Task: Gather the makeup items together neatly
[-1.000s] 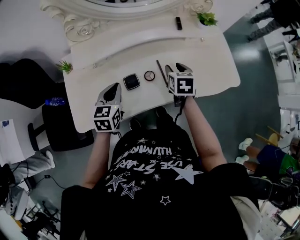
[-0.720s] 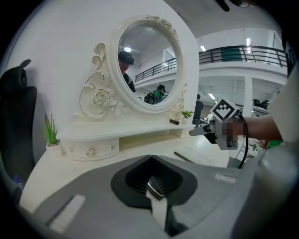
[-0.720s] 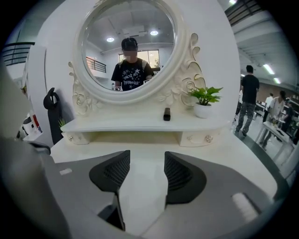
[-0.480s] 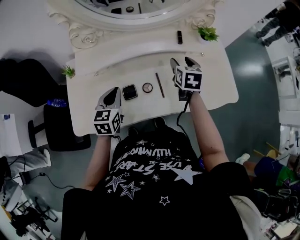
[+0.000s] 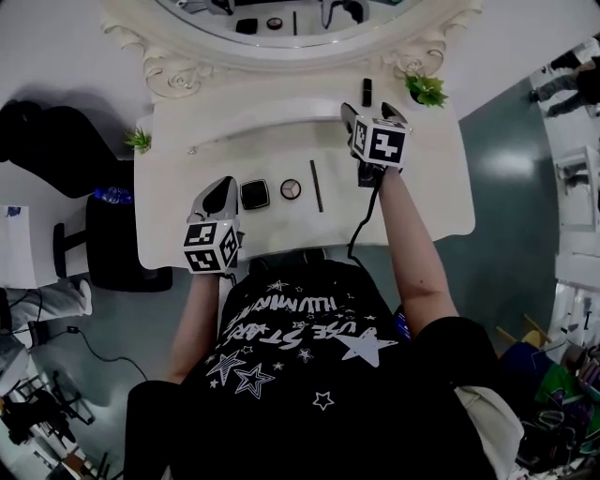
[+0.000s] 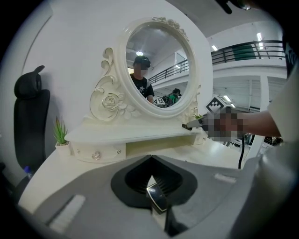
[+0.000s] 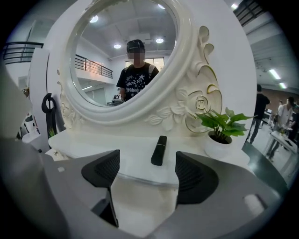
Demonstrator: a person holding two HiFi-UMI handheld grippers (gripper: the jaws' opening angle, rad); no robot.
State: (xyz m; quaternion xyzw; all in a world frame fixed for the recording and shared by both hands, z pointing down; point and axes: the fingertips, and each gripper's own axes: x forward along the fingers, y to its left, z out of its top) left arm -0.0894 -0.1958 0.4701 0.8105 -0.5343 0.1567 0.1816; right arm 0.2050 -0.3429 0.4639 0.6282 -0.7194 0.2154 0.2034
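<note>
On the white vanity table (image 5: pixel 412 197) lie a square black compact (image 5: pixel 254 194), a small round compact (image 5: pixel 291 189) and a thin dark pencil (image 5: pixel 316 186) in a row. A black lipstick tube (image 5: pixel 367 91) rests on the raised back shelf; in the right gripper view the tube (image 7: pixel 159 150) lies just beyond my open right gripper (image 7: pixel 147 172), in line with the gap. From above, the right gripper (image 5: pixel 373 112) hovers at the shelf's front edge. My left gripper (image 5: pixel 222 187) sits left of the square compact, and in its own view the left gripper (image 6: pixel 150 158) is shut.
An ornate oval mirror (image 5: pixel 281 23) stands behind the shelf. A potted plant (image 5: pixel 427 89) sits right of the lipstick, and a smaller plant (image 5: pixel 139 141) stands at the table's left corner. A black chair (image 5: pixel 117 248) is at the table's left side.
My right gripper has moved away from the pencil, up toward the back shelf and the lipstick. The left gripper has stayed beside the square compact.
</note>
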